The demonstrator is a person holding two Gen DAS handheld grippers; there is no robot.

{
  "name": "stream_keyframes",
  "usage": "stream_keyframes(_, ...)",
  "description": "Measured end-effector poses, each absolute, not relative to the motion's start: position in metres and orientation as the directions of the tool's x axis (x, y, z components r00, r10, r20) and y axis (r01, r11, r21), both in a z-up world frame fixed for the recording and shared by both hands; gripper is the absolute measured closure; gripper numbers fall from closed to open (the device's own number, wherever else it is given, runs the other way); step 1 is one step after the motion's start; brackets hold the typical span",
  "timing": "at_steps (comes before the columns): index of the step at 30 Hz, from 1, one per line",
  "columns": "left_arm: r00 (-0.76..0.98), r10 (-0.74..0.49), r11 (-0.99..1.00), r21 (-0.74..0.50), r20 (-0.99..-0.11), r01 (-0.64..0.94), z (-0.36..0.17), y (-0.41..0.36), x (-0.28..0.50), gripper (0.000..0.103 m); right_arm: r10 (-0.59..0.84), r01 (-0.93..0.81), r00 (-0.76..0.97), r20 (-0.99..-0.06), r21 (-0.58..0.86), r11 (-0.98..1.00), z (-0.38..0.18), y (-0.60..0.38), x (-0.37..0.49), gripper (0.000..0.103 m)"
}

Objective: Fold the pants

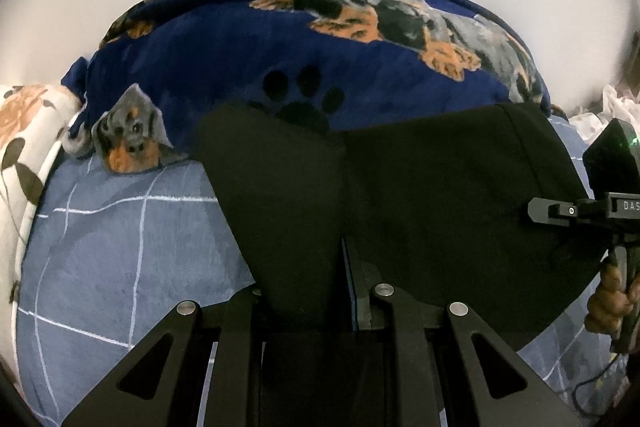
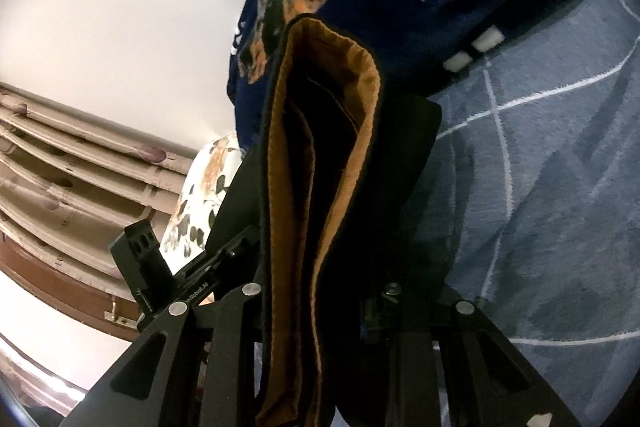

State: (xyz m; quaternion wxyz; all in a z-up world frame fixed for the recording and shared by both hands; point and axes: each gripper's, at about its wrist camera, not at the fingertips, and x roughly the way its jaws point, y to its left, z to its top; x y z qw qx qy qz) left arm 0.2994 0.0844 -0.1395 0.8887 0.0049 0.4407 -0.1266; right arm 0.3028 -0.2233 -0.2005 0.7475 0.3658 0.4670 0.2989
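The black pants (image 1: 440, 195) hang lifted above the blue checked bedsheet (image 1: 120, 235). My left gripper (image 1: 304, 299) is shut on a bunched fold of the black cloth between its fingers. In the right wrist view my right gripper (image 2: 320, 307) is shut on the pants' edge (image 2: 296, 187), which shows a brown inner lining and black outer cloth. The right gripper also shows at the right edge of the left wrist view (image 1: 560, 213), at the pants' right side. The left gripper's body shows in the right wrist view (image 2: 140, 263).
A navy blanket with dog prints (image 1: 320, 39) is heaped at the back of the bed. A floral pillow (image 1: 24, 131) lies at the left. A white wall is behind. Curtains (image 2: 60, 167) hang at the left in the right wrist view.
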Motion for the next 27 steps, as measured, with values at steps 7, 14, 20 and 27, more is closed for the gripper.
stream_keyframes(7,0.577,-0.206,0.972,-0.096,-0.790,0.216,-0.153,0.088,0.299,0.083,0.759,-0.094,0.387,-0.524,0.796,0.598,-0.205,-0.223,0.301,0.080)
stream_keyframes(14,0.586,-0.187,0.976,-0.079,-0.788,0.205,-0.162,0.090,0.298,0.076,0.718,-0.111,0.388,-0.577,0.745,0.658,-0.199,-0.217,0.304,0.080)
stream_keyframes(20,0.592,-0.195,0.977,-0.104,-0.782,0.185,-0.170,0.097,0.298,0.066,0.682,-0.127,0.396,-0.615,0.699,0.704,-0.197,-0.205,0.308,0.080)
stream_keyframes(27,0.599,-0.210,0.976,-0.133,-0.773,0.170,-0.176,0.101,0.298,0.061,0.620,-0.146,0.440,-0.650,0.630,0.763,-0.196,-0.192,0.306,0.079)
